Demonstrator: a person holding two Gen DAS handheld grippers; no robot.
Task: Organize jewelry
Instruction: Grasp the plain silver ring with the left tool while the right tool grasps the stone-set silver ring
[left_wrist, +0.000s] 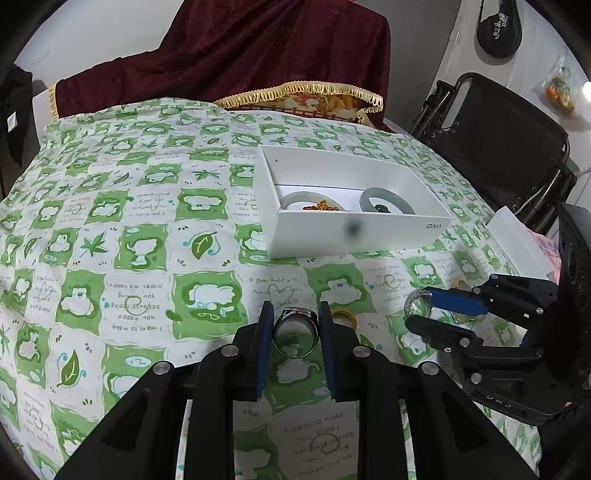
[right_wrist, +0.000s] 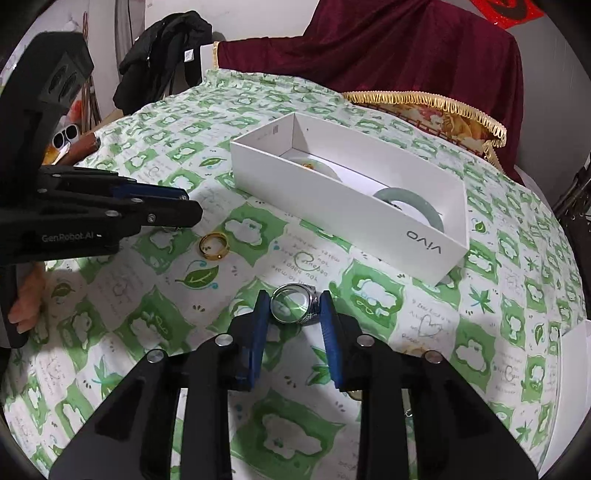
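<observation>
Each gripper's fingers pinch a silver ring, left gripper (left_wrist: 295, 328) and right gripper (right_wrist: 291, 308), with the white box (left_wrist: 354, 236) lying farther ahead, open top up.

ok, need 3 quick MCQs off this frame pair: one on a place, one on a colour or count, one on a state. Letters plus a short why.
1. Where does the gold ring lie?
A. in the white box
B. on the green-and-white cloth, outside the box
C. in the right gripper

2. How many pale green bangles are in the white box?
A. one
B. two
C. four

3. What is the left gripper doing?
A. shut on a silver ring
B. open with nothing in it
C. shut on a bangle

Key:
1 B: it rests on the cloth, in front of the box.
2 B: one bangle sits at the left, a second bangle at the right.
3 A: the silver ring is pinched between its jaws; the right gripper pinches another silver ring.
</observation>
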